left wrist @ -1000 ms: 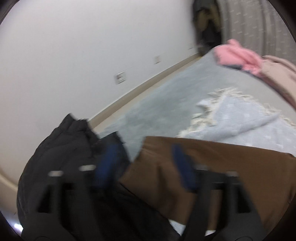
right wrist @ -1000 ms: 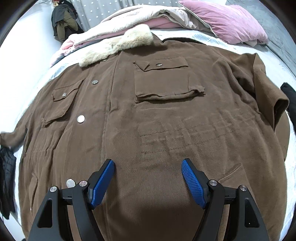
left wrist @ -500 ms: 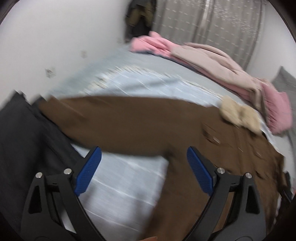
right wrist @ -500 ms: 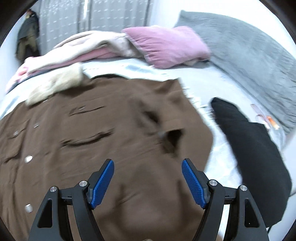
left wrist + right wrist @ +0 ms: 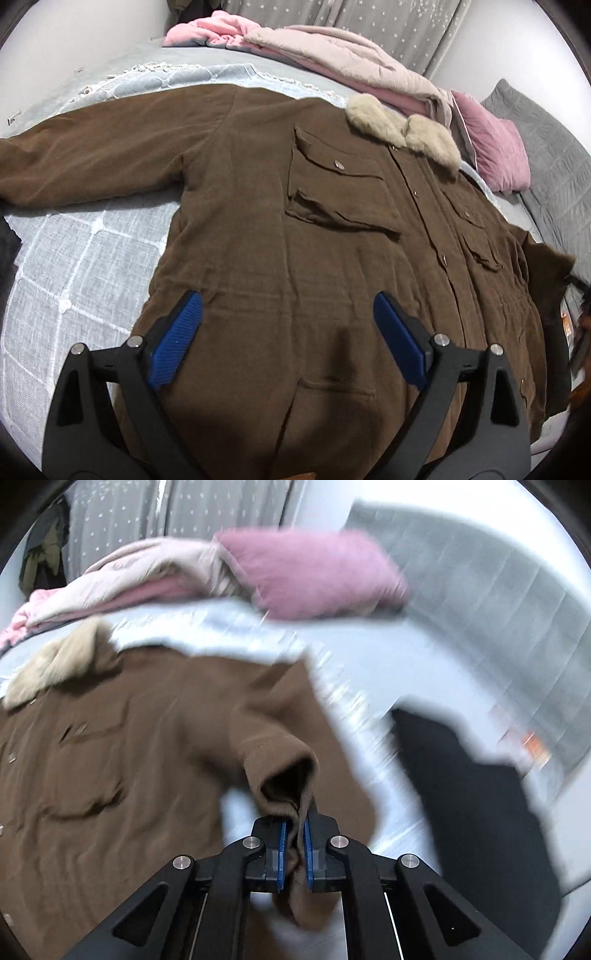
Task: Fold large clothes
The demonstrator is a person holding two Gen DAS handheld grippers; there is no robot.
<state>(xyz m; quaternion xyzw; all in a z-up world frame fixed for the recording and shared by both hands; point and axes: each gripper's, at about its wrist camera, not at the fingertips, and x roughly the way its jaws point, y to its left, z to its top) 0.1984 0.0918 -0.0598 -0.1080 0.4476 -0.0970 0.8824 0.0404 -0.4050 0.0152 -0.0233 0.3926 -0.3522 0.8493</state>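
A large brown coat (image 5: pixel 280 229) with a beige fur collar (image 5: pixel 406 129) lies spread front-up on the bed, one sleeve (image 5: pixel 92 155) stretched out to the left. My left gripper (image 5: pixel 288 332) is open and empty above the coat's lower front. My right gripper (image 5: pixel 294 843) is shut on the cuff of the coat's other sleeve (image 5: pixel 284 771) and holds it lifted over the coat's right edge. The coat body (image 5: pixel 110 757) and collar (image 5: pixel 55 664) show blurred in the right wrist view.
A pale checked bedspread (image 5: pixel 74 266) covers the bed. Pink and beige clothes (image 5: pixel 314 48) are piled at the far side, beside a pink pillow (image 5: pixel 495 147) and a grey pillow (image 5: pixel 498 609). A black garment (image 5: pixel 480 812) lies to the right of the coat.
My right gripper has swung right and closed on the sleeve cuff, lifting it. My left gripper has swung from the left sleeve and black garment to over the coat's front.
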